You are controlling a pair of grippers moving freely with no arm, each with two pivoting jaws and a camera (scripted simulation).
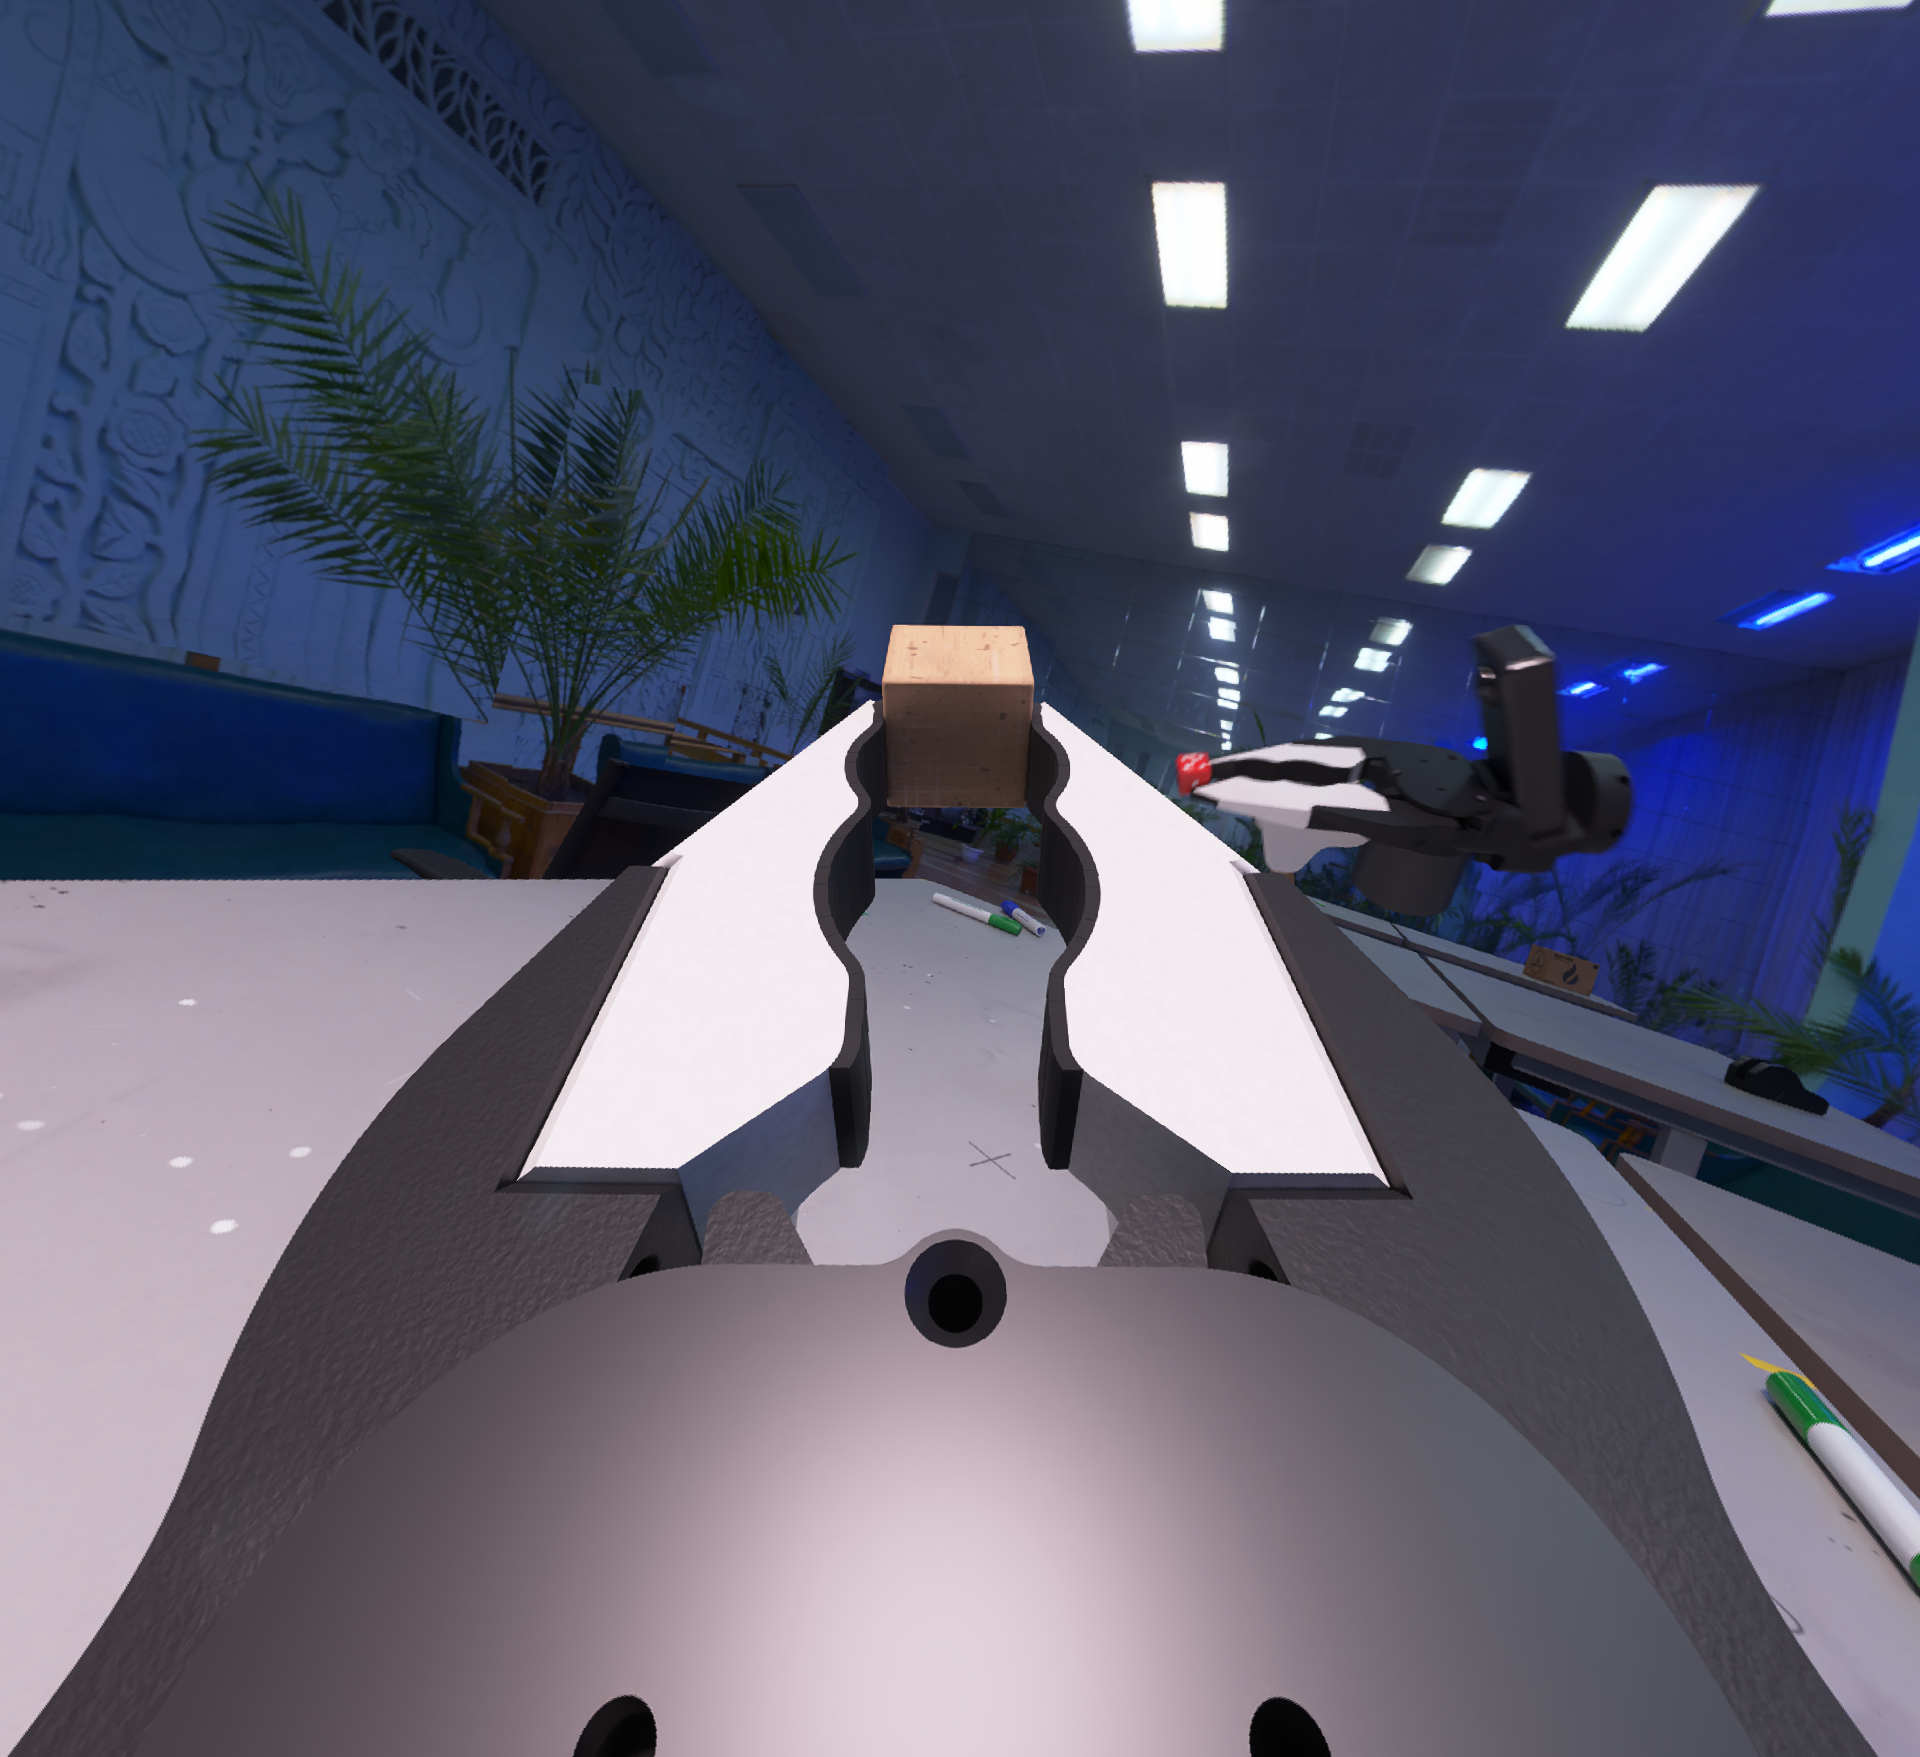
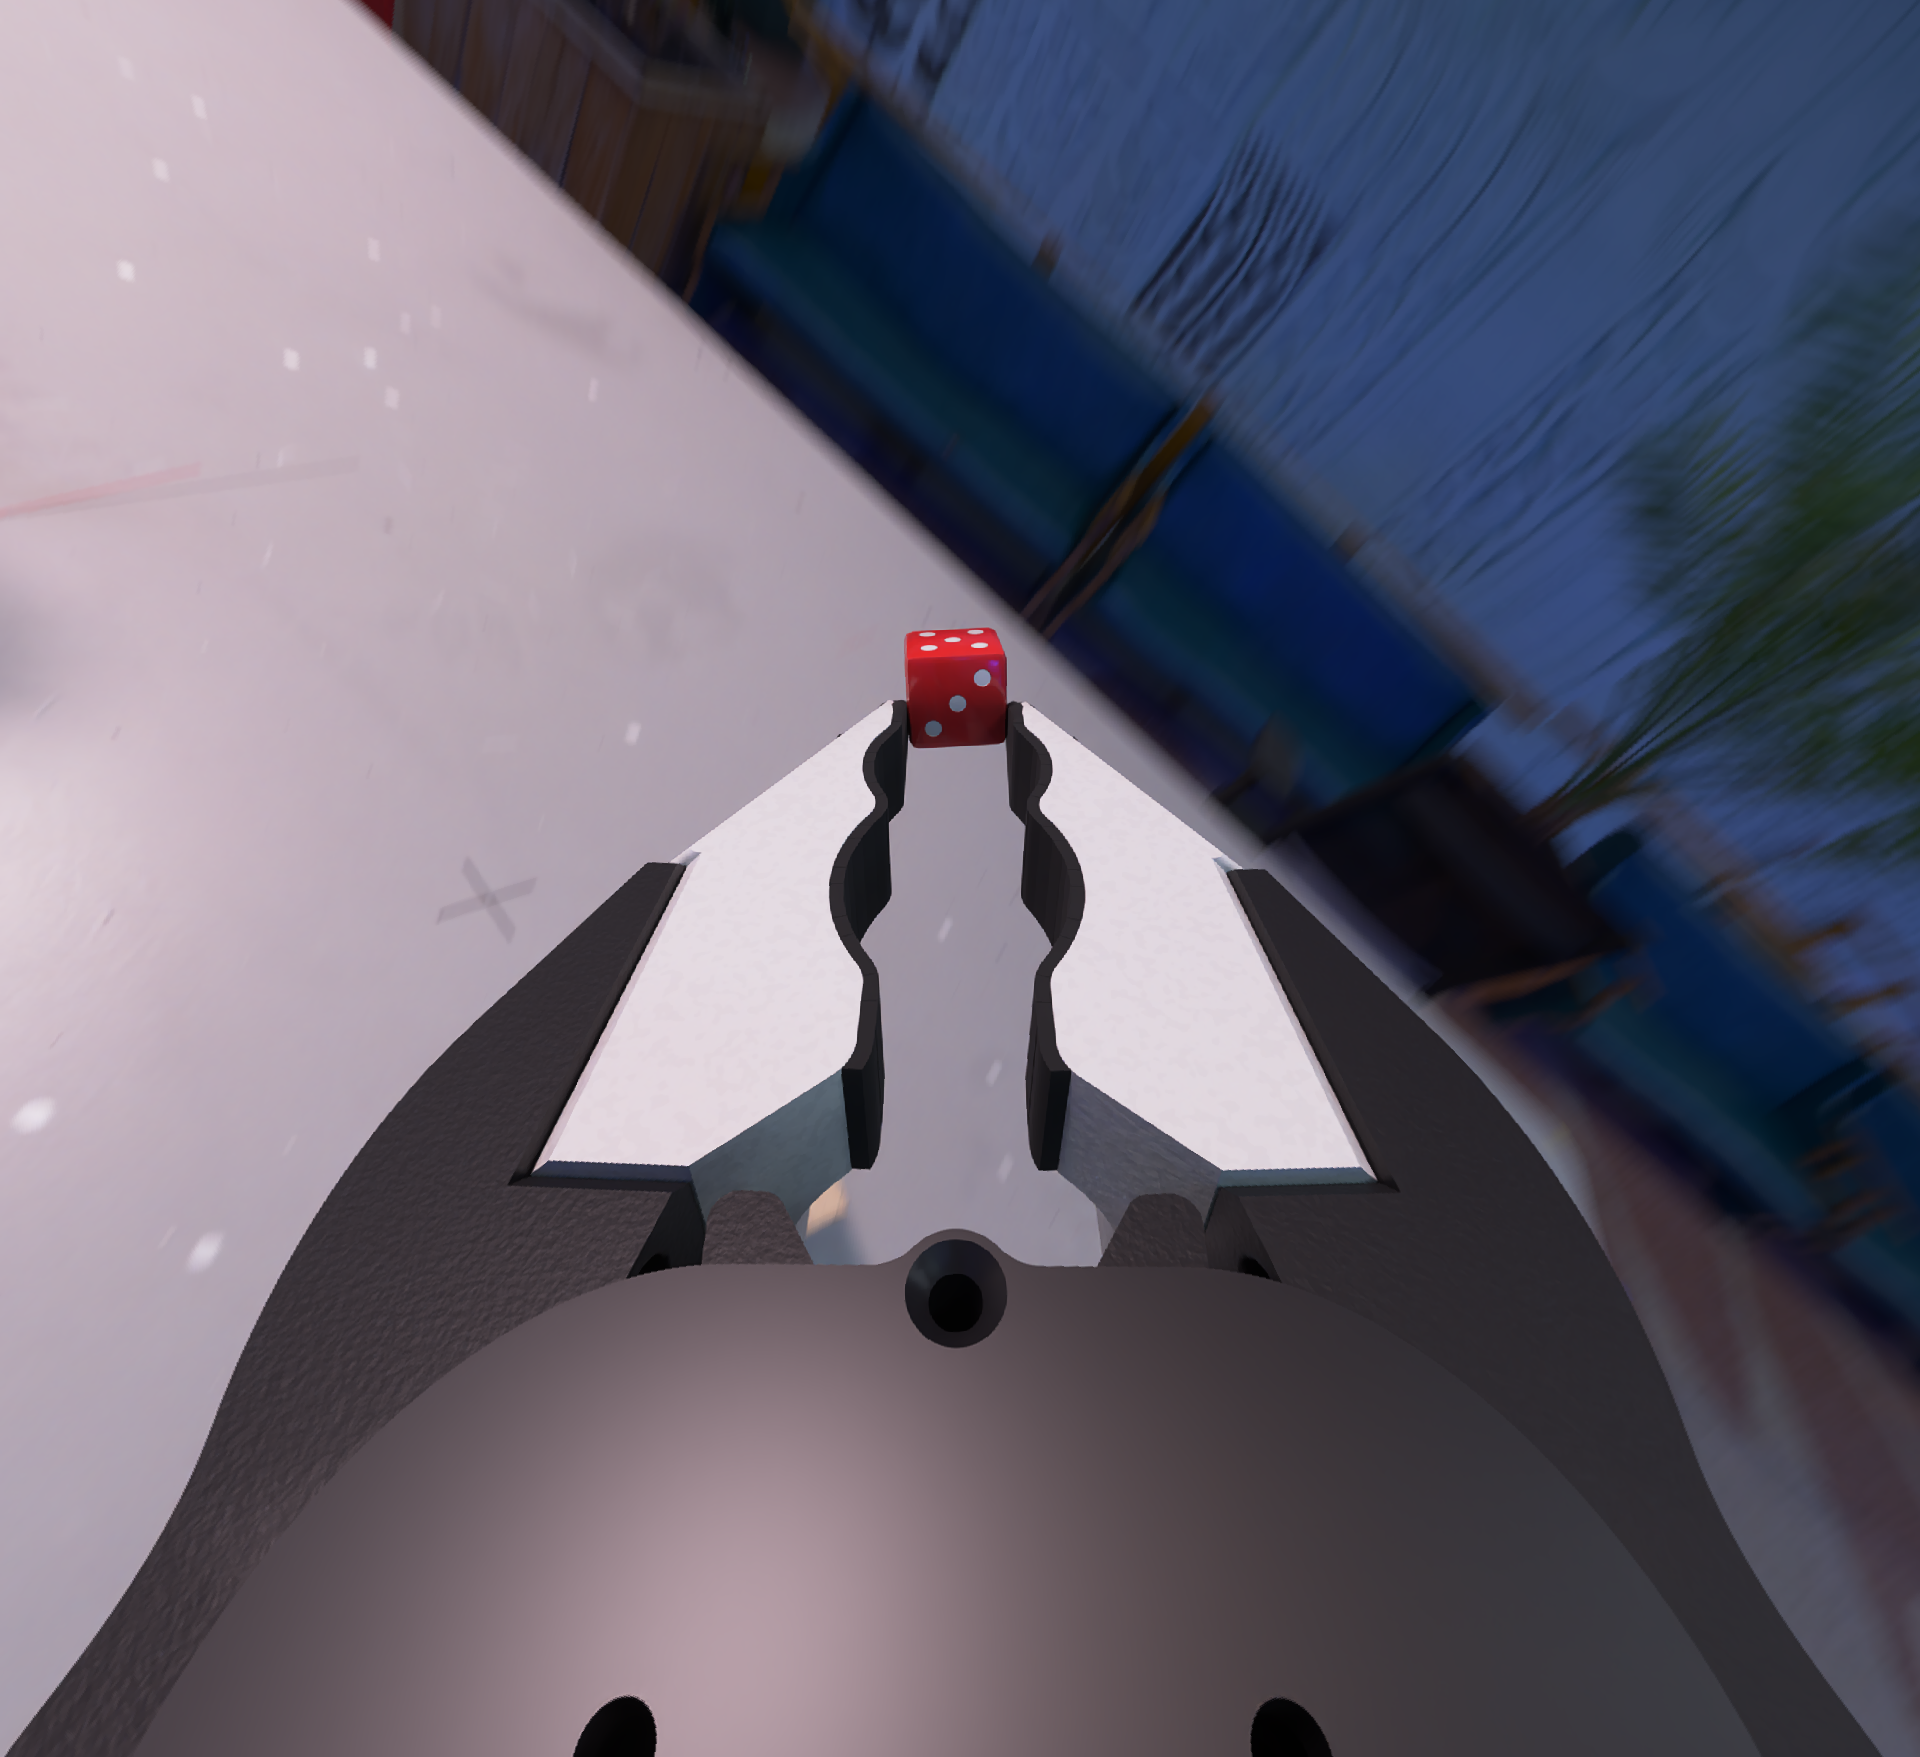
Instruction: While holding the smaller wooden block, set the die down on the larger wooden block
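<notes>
My left gripper (image 1: 956,741) is shut on a small light wooden block (image 1: 956,715) and holds it at its fingertips, above the white table (image 1: 260,1011). My right gripper (image 2: 956,720) is shut on a red die (image 2: 954,687) with white pips and holds it at its fingertips, above the table (image 2: 364,616). The right gripper with the die also shows in the left wrist view (image 1: 1205,777), in the air to the right of the block. The larger wooden block shows in neither view.
Marker pens (image 1: 987,912) lie on the table ahead of the left gripper, and another green and white pen (image 1: 1849,1468) lies at the right edge. The table's far edge (image 2: 935,544) runs slantwise through the right wrist view. Further tables stand at the right (image 1: 1662,1073).
</notes>
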